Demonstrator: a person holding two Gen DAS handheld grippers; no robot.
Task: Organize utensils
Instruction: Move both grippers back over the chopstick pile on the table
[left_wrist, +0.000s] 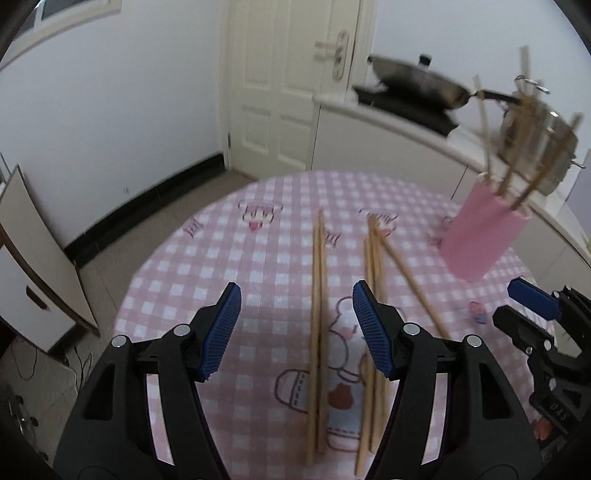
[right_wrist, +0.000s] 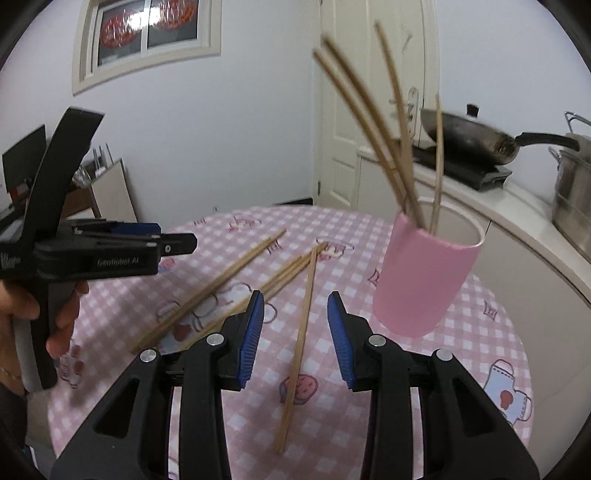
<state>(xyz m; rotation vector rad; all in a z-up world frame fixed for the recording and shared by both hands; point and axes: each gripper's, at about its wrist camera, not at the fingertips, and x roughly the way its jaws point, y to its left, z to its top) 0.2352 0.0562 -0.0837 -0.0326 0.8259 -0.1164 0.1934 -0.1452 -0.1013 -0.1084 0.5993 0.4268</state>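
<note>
Right wrist view: we hold our right gripper (right_wrist: 295, 332) part-open and empty astride one loose chopstick (right_wrist: 301, 332) beside the pink cup (right_wrist: 424, 280), our left gripper (left_wrist: 295, 332) wider over a pair (left_wrist: 317, 314), for pickup.

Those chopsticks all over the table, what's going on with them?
A person with a two-finger gripper in each hand is tidying chopsticks into the pink cup, which already holds a few. Several chopsticks lie loose on the checked tablecloth. The left gripper hovers open over a pair, the right gripper open over a single chopstick. Neither holds anything.
</note>
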